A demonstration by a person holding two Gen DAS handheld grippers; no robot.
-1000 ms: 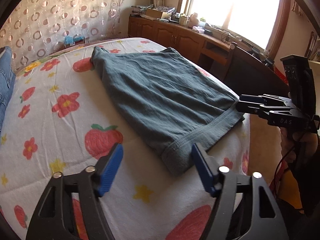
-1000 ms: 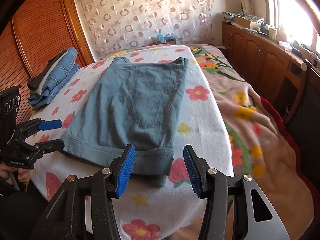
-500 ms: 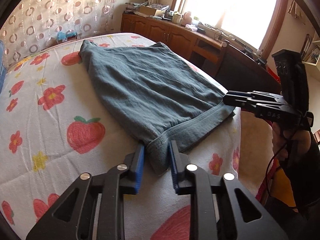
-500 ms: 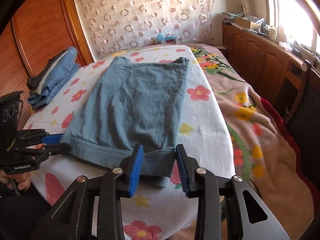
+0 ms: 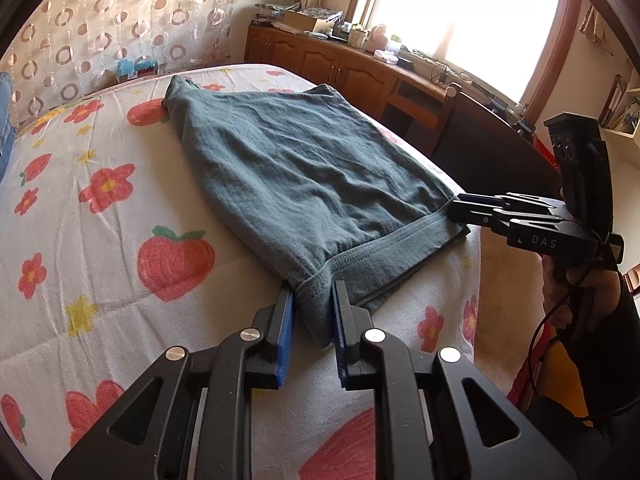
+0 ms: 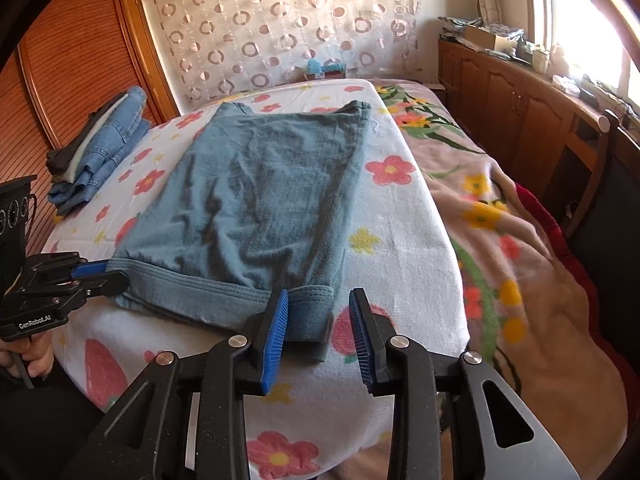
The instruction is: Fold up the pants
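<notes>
Grey-blue pants (image 5: 304, 184) lie folded flat on the flowered bed sheet (image 5: 100, 240), waistband toward me. My left gripper (image 5: 314, 304) is shut on the waistband's left corner, and it shows at the left of the right wrist view (image 6: 108, 274). My right gripper (image 6: 318, 316) straddles the waistband's right corner (image 6: 312, 308) with its blue pads a little apart and not pressing the cloth. It also shows at the right of the left wrist view (image 5: 460, 210), at that corner.
A stack of folded jeans (image 6: 100, 148) lies at the bed's far left. A pink flowered blanket (image 6: 520, 260) hangs over the bed's right side. Wooden cabinets (image 6: 520, 112) and a dark chair (image 5: 492, 152) stand along the window wall.
Both grippers moved in onto the waistband corners. The left went from wide open to shut on the cloth. The right narrowed from wide open and remains slightly apart.
</notes>
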